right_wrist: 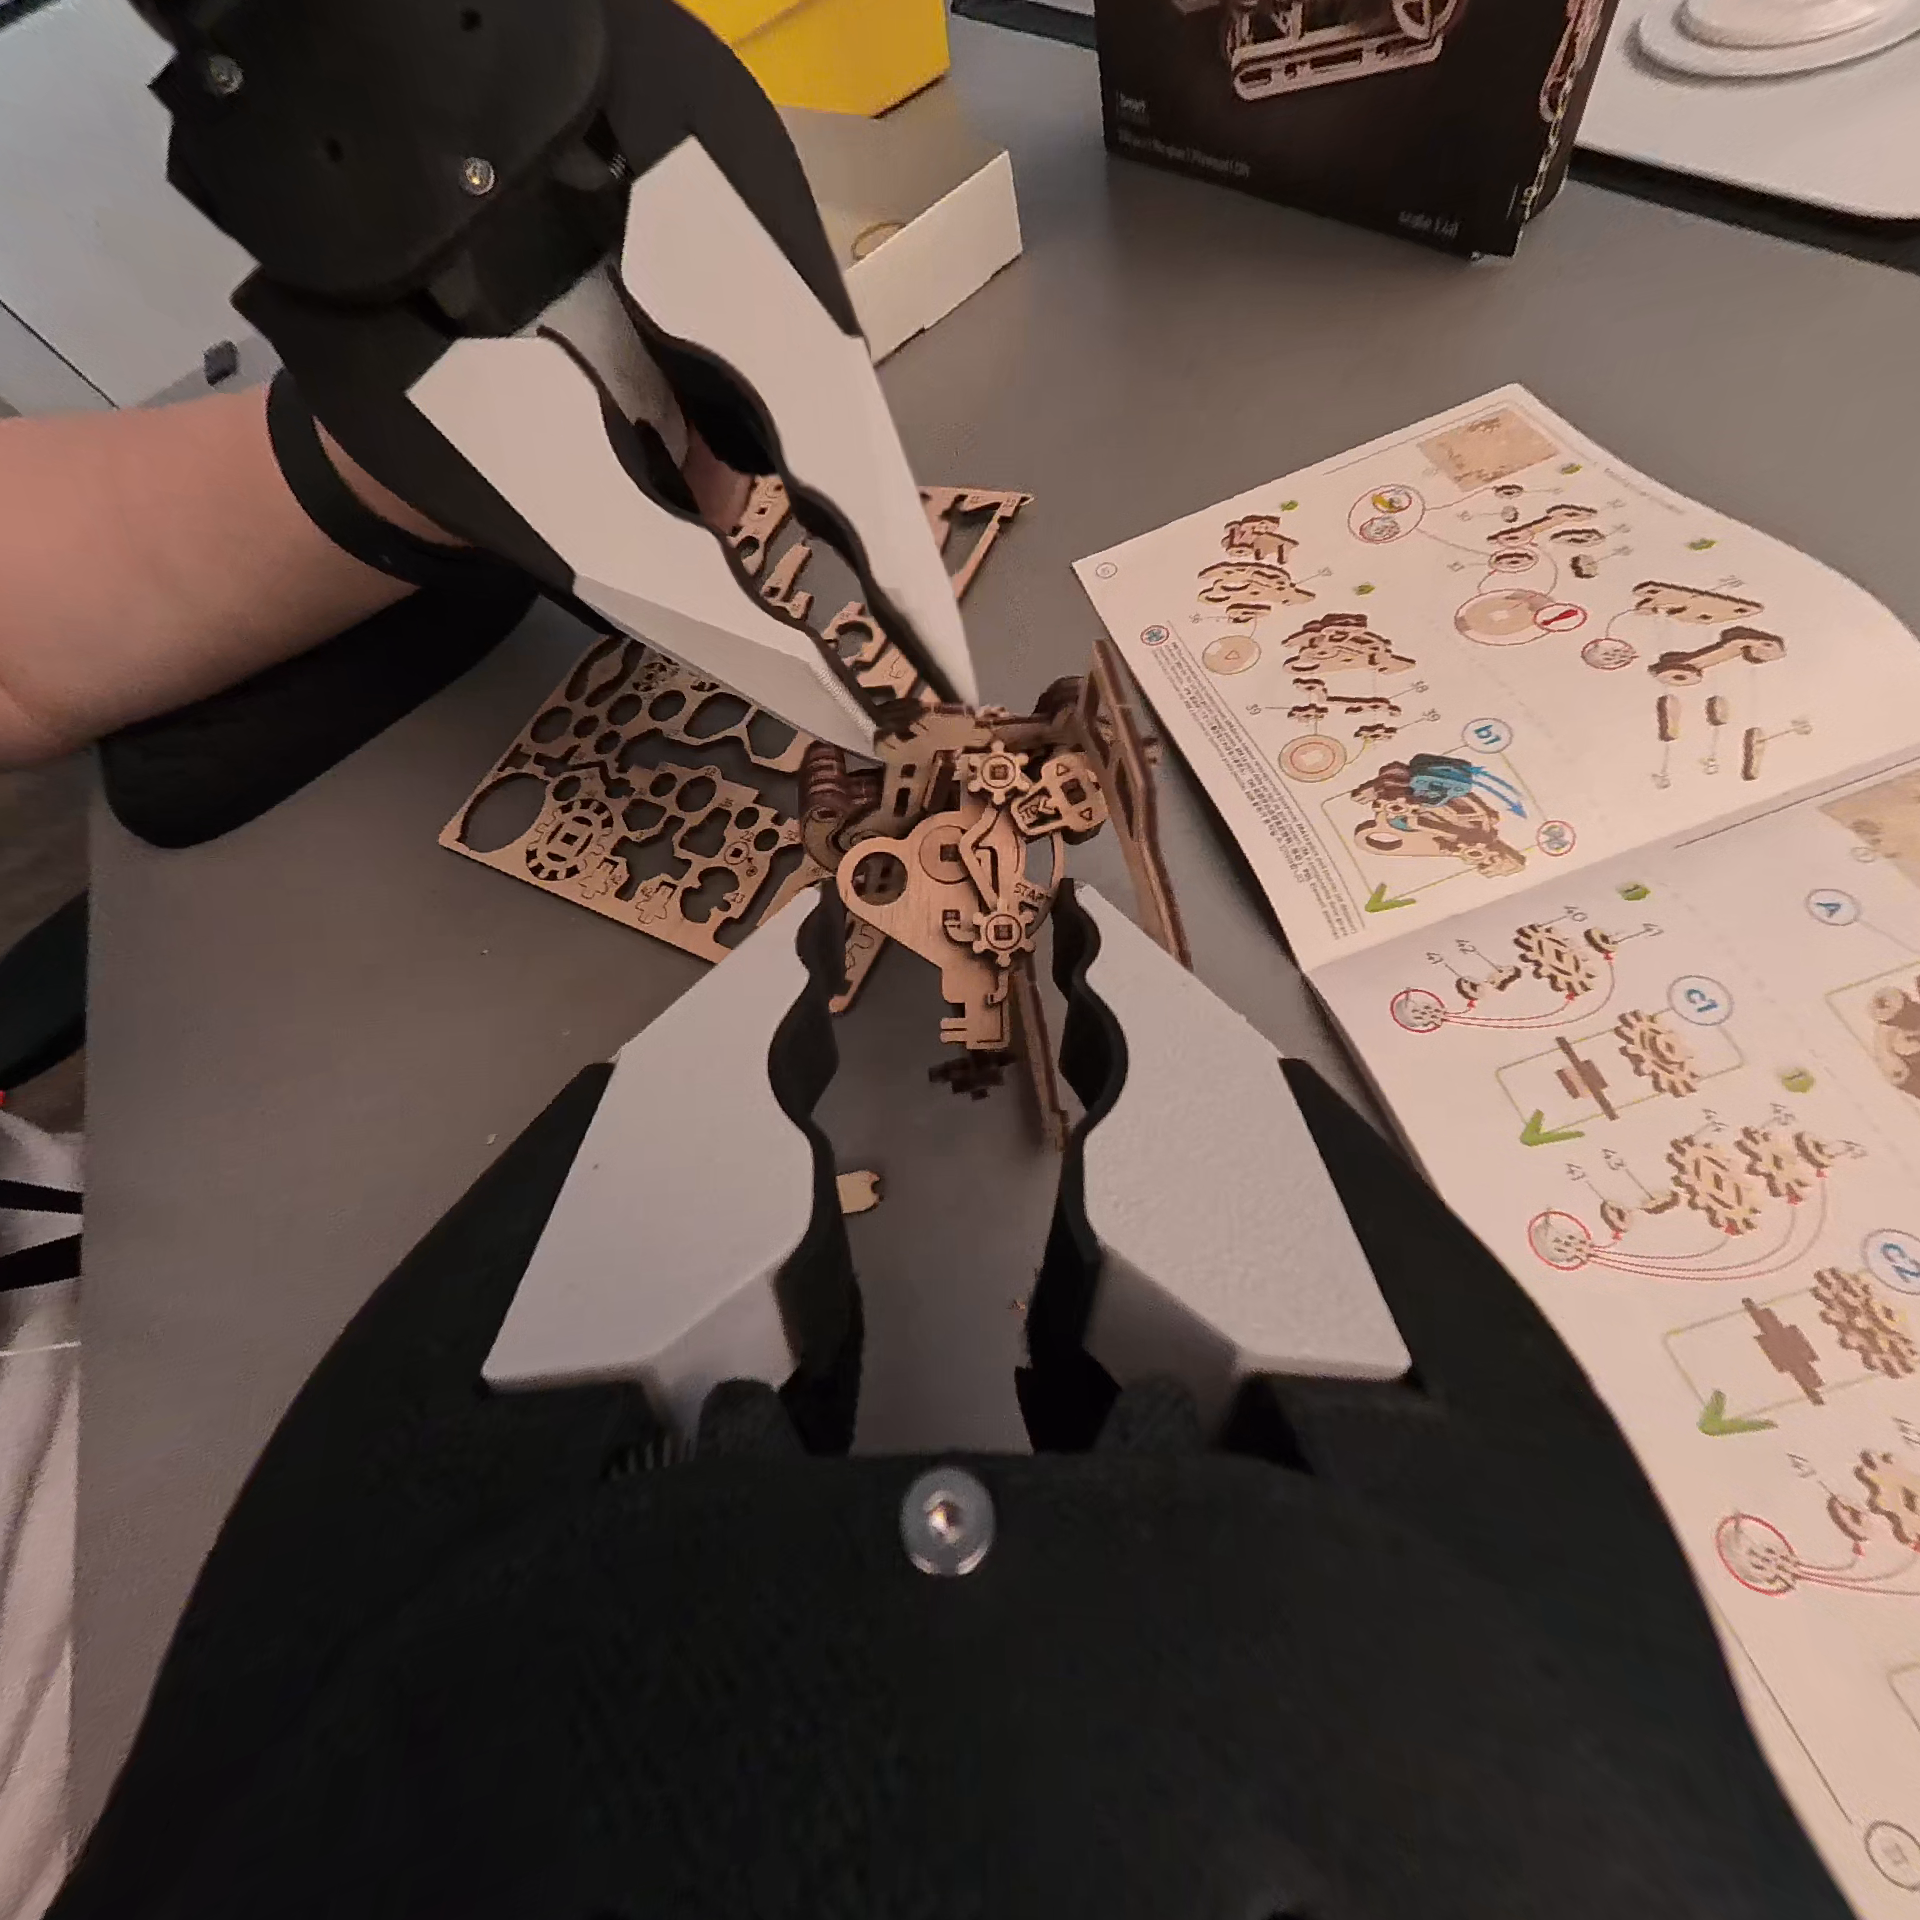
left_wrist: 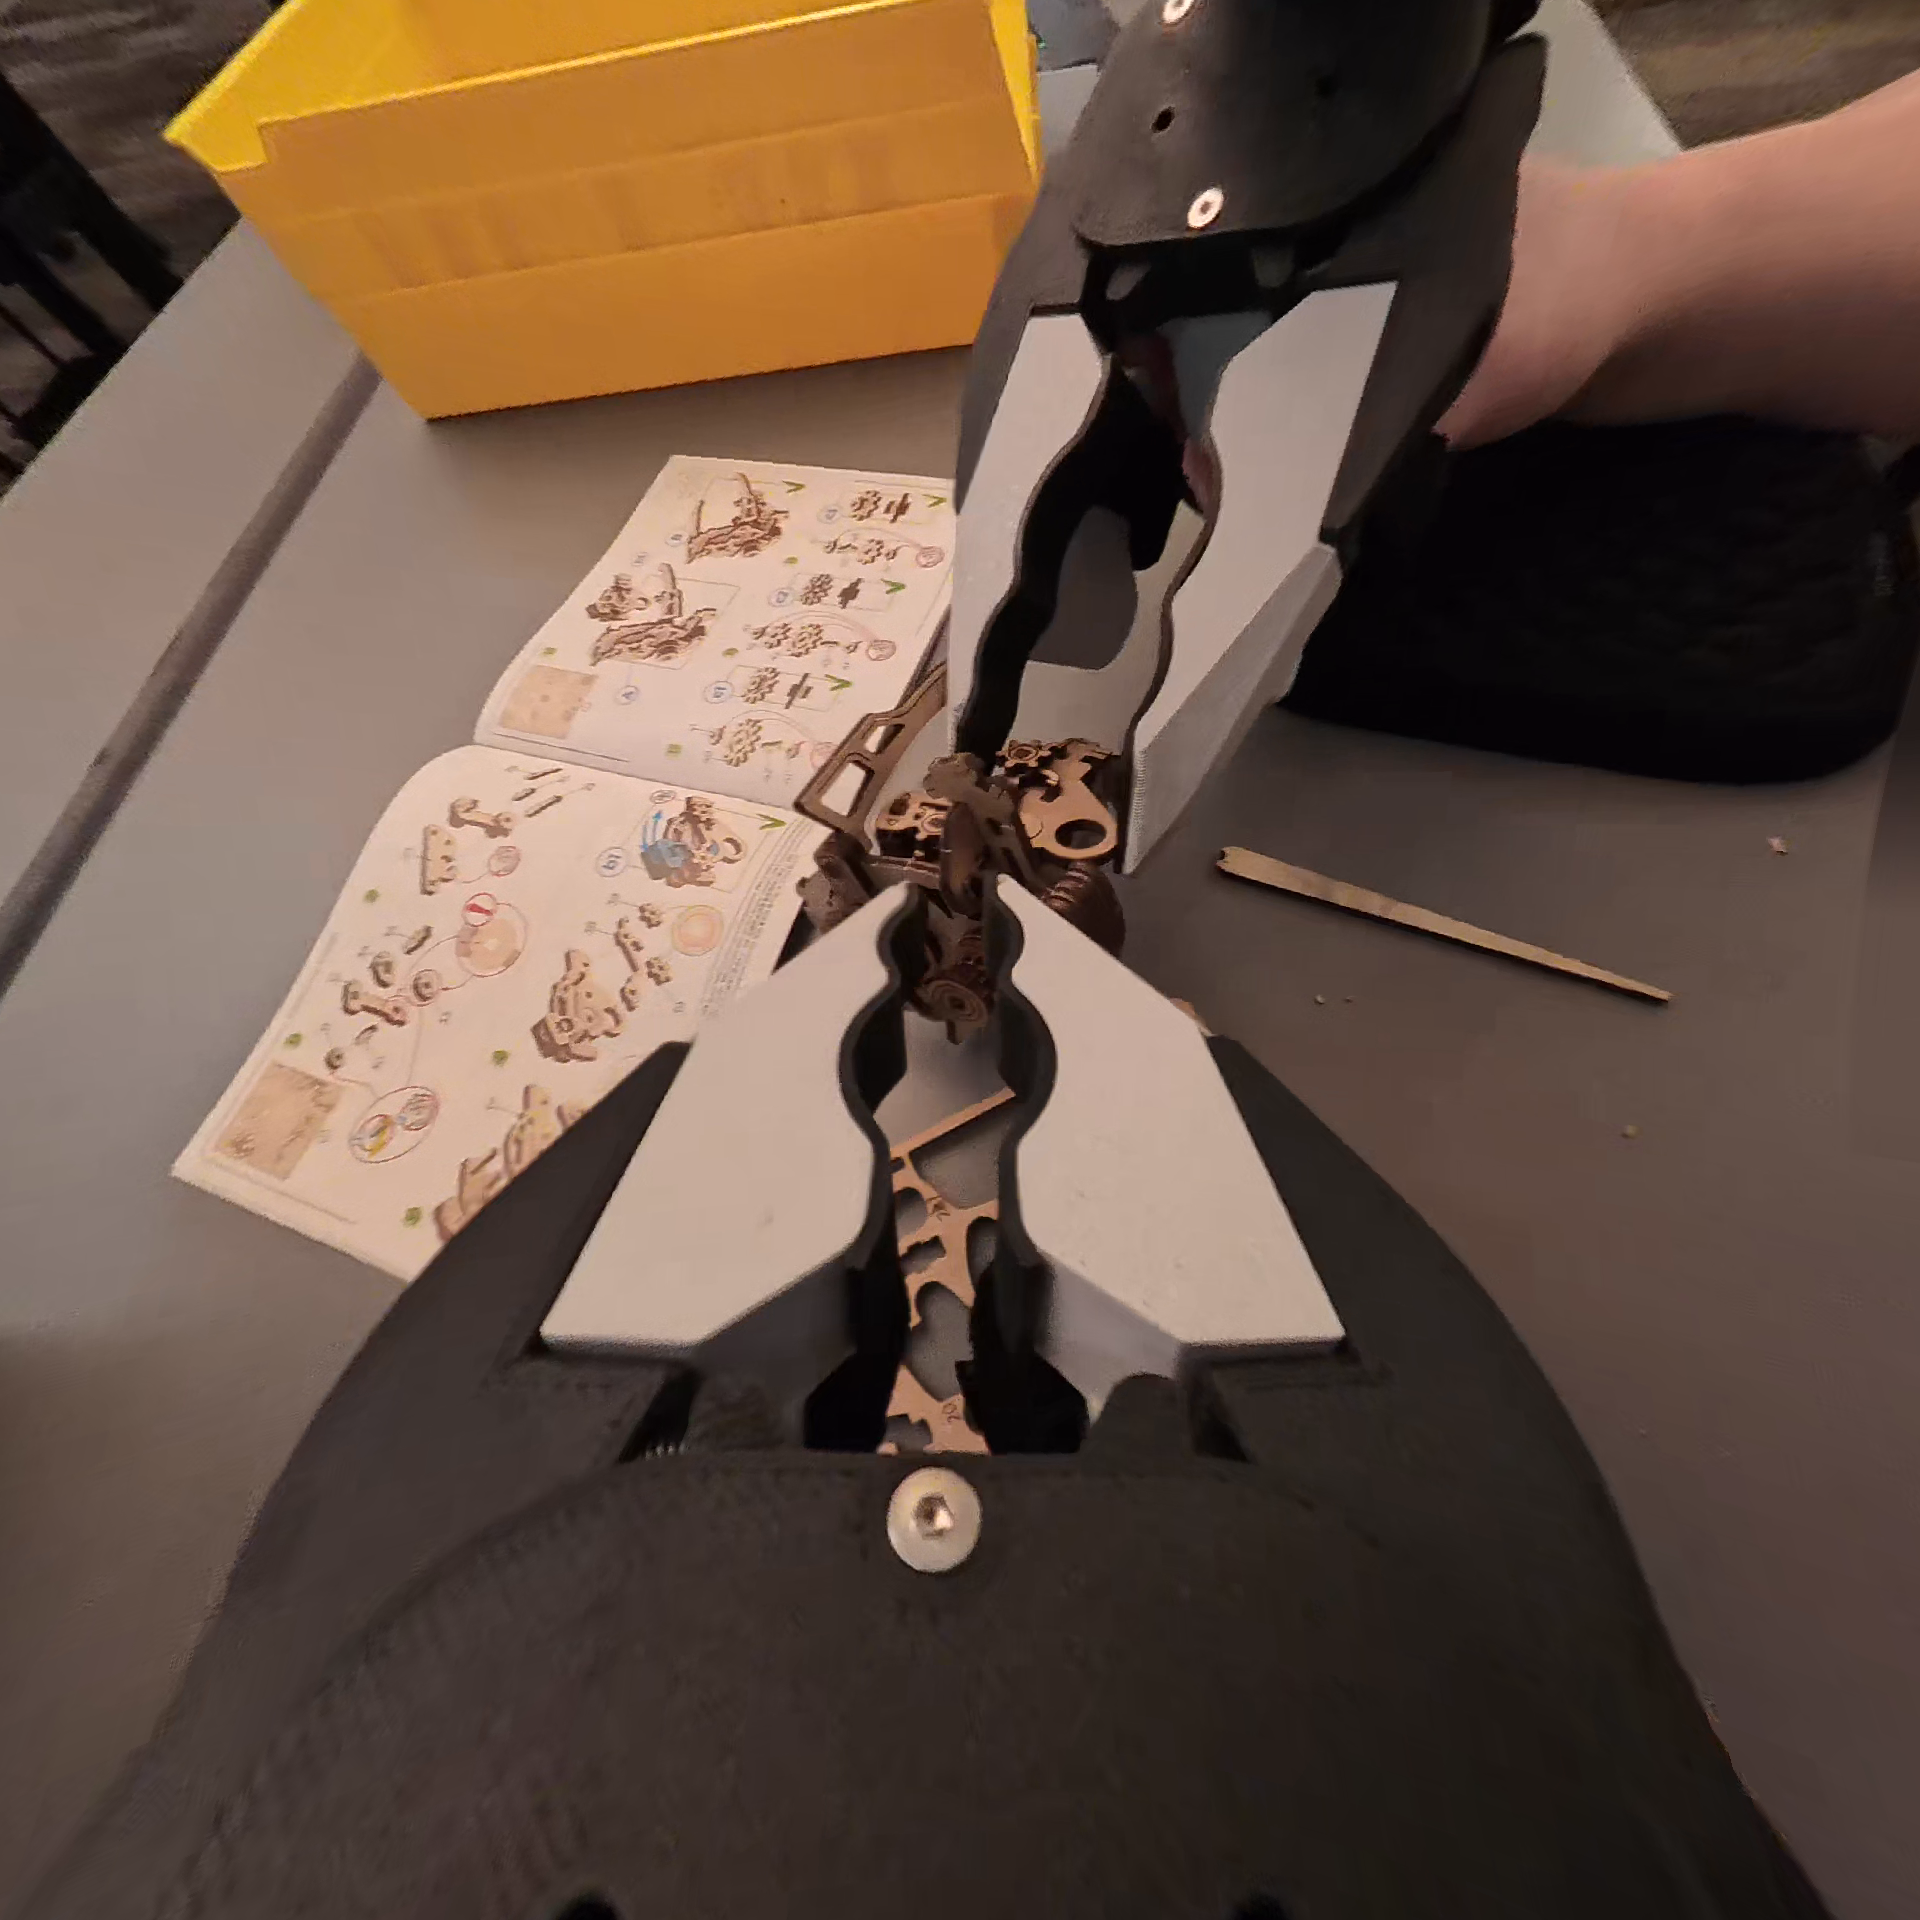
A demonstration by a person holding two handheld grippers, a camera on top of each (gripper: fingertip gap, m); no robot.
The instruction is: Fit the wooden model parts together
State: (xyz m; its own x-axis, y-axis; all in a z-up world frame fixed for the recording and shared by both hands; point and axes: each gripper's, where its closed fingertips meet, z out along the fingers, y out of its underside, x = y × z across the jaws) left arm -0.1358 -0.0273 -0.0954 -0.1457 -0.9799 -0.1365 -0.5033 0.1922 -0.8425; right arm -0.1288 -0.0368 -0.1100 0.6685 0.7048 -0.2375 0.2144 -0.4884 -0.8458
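Note:
A dark, partly built wooden model [left_wrist: 997,821] with gears and a side plate hangs just above the grey table [left_wrist: 1455,1247]. My left gripper [left_wrist: 951,899] is shut on its near end. In the right wrist view the left gripper [right_wrist: 920,727] comes in from the upper left and pinches the model's [right_wrist: 966,862] far top. My right gripper [right_wrist: 945,909] is open, its jaws wide astride the side plate and close to its edges. In the left wrist view it [left_wrist: 1044,790] reaches down from the upper right over the model.
An open instruction booklet [right_wrist: 1558,831] lies beside the model. A punched-out wooden part sheet [right_wrist: 623,810] lies under the left gripper. A yellow bin [left_wrist: 623,208], a dark box [right_wrist: 1351,104], a white box [right_wrist: 925,239], a black pad [left_wrist: 1610,623] and a thin wooden strip [left_wrist: 1444,920] are around. Both grippers' tips are close together, under 4 cm apart.

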